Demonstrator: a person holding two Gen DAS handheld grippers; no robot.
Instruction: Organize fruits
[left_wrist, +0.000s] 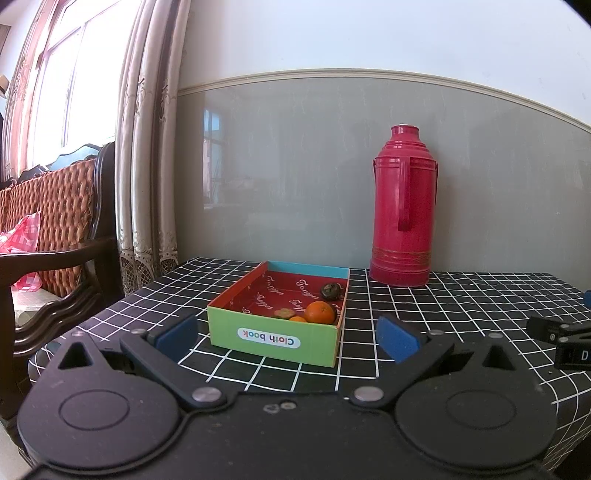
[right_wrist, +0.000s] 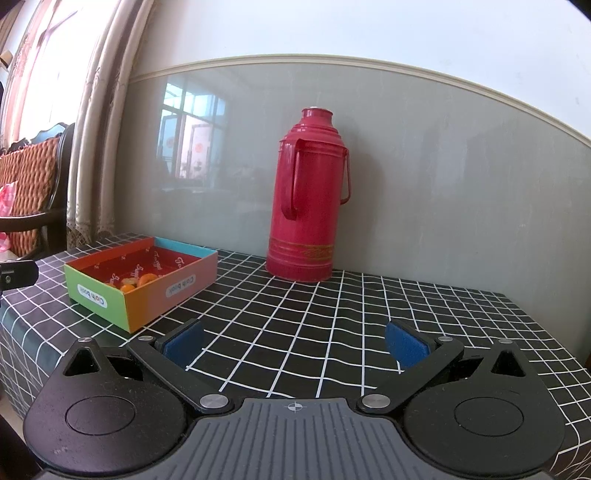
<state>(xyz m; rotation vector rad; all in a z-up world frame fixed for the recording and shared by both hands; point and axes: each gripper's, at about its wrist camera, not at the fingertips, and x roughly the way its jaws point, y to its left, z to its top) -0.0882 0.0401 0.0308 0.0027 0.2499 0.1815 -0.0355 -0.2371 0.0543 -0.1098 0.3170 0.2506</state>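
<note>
Fruit already boxed, both tongs empty

Your left gripper (left_wrist: 288, 338) gapes wide, holding nothing; box (left_wrist: 273, 341) sits just ahead between its pads. Orange (left_wrist: 320, 312) inside looks firm, smooth; pinch its middle gently. Right gripper (right_wrist: 295, 343) equally spread, empty; box ahead-left.

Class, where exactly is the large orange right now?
In the left wrist view, the large orange sits inside the box, near its front right corner, beside smaller fruit pieces.

— How does the left gripper (left_wrist: 288, 334) stand?
— Jaws spread wide, blue pads (left_wrist: 397, 338) apart, nothing between them.
— And the right gripper (right_wrist: 295, 345)?
— Likewise wide and empty, held level, pointing to the far side.
</note>
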